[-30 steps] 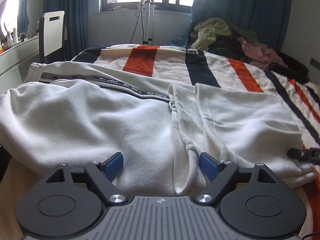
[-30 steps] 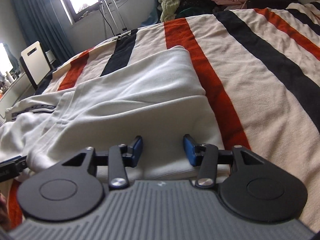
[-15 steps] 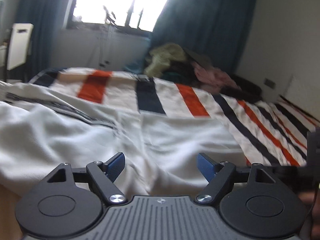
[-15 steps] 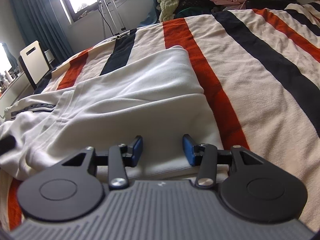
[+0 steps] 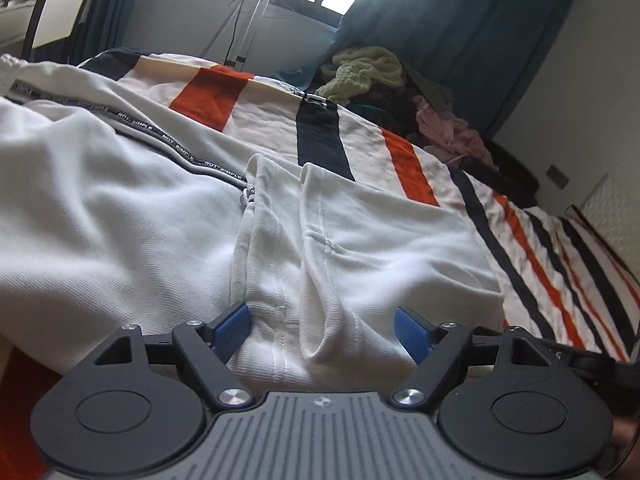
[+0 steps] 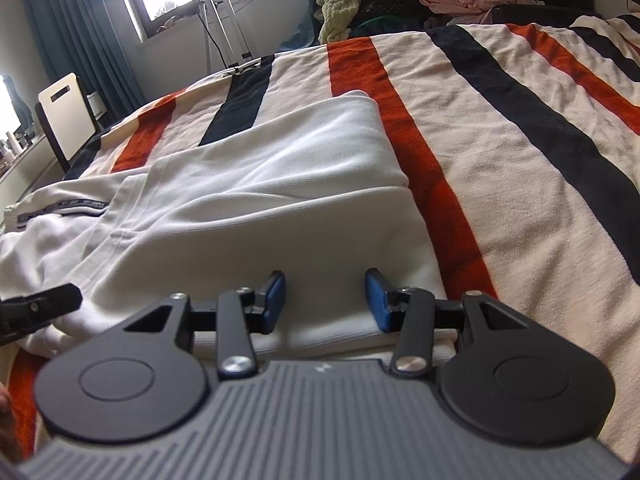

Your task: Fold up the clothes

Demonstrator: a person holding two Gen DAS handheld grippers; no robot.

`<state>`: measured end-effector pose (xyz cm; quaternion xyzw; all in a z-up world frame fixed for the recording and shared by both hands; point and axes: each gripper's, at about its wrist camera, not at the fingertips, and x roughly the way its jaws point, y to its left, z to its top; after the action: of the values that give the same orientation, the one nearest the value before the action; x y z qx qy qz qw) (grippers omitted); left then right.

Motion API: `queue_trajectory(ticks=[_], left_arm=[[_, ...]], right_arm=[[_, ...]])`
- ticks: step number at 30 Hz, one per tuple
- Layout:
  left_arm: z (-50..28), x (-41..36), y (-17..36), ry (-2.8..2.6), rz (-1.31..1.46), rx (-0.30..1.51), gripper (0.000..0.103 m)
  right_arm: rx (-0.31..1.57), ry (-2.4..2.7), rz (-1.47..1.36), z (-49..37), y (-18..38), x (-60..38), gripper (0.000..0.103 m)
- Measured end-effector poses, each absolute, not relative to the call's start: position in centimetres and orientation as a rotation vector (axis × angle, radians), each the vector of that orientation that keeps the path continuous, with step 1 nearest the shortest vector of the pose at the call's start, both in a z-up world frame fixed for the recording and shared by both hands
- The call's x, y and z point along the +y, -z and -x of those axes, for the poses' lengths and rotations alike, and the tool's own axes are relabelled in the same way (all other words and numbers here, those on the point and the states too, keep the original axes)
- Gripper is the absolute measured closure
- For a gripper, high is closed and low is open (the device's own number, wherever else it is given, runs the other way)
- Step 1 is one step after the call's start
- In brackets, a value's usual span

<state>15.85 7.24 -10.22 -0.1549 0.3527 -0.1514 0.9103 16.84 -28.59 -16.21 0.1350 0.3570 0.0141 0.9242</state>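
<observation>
White trousers (image 5: 168, 216) with a black lettered side stripe (image 5: 176, 148) lie spread on the striped bed; their folded-over leg (image 6: 256, 208) fills the middle of the right wrist view. My left gripper (image 5: 324, 330) is open low over the near hem, its blue pads (image 5: 232, 326) on either side of a fold ridge in the cloth. At the same near hem further right, my right gripper (image 6: 326, 300) is open, pads resting on or just over the ribbed cuff. The left gripper's black tip (image 6: 44, 304) shows at the right wrist view's left edge.
The bed cover (image 6: 520, 152) has cream, orange and dark stripes, bare to the right of the trousers. A heap of clothes (image 5: 372, 72) sits at the far end by blue curtains. A metal stand (image 6: 224, 28) is under the window; a white chair (image 6: 66, 116) at far left.
The left gripper swung right and up, then came back down tilted and closer to the hem, its jaws now around the fold ridge. The right gripper barely moved.
</observation>
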Motion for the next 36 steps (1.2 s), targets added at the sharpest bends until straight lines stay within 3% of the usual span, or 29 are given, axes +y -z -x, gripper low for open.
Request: queue_trajectory(ticks=[7, 10, 13, 14, 15, 16, 31, 35, 36], left_arm=[[-15.6, 7.0, 9.8, 0.293, 0.287, 0.713, 0.037], [-15.5, 6.9, 9.7, 0.272, 0.258, 0.708, 0.048], [-15.3, 6.8, 9.6, 0.254, 0.231, 0.697, 0.062], [-15.3, 6.8, 9.6, 0.258, 0.23, 0.694, 0.073], [-15.2, 6.9, 9.5, 0.264, 0.229, 0.69, 0.093], [-15.2, 7.0, 9.5, 0.291, 0.25, 0.695, 0.095], [-13.5, 8.3, 8.5, 0.267, 0.296, 0.72, 0.095], [-13.4, 8.9, 8.5, 0.265, 0.324, 0.742, 0.081], [-13.4, 9.1, 8.5, 0.265, 0.332, 0.747, 0.074]], right_arm=[[0.73, -0.026, -0.279, -16.8, 16.2, -28.7, 0.057], [0.729, -0.023, -0.279, -16.8, 16.2, -28.6, 0.057], [0.729, -0.021, -0.279, -16.7, 16.2, -28.6, 0.057], [0.729, -0.021, -0.278, -16.7, 16.2, -28.6, 0.057], [0.729, -0.021, -0.277, -16.7, 16.2, -28.5, 0.057], [0.729, -0.021, -0.278, -16.7, 16.2, -28.6, 0.057], [0.731, -0.028, -0.283, -16.8, 16.3, -28.7, 0.056], [0.731, -0.026, -0.284, -16.9, 16.3, -28.7, 0.056], [0.73, -0.026, -0.285, -16.9, 16.3, -28.7, 0.056]])
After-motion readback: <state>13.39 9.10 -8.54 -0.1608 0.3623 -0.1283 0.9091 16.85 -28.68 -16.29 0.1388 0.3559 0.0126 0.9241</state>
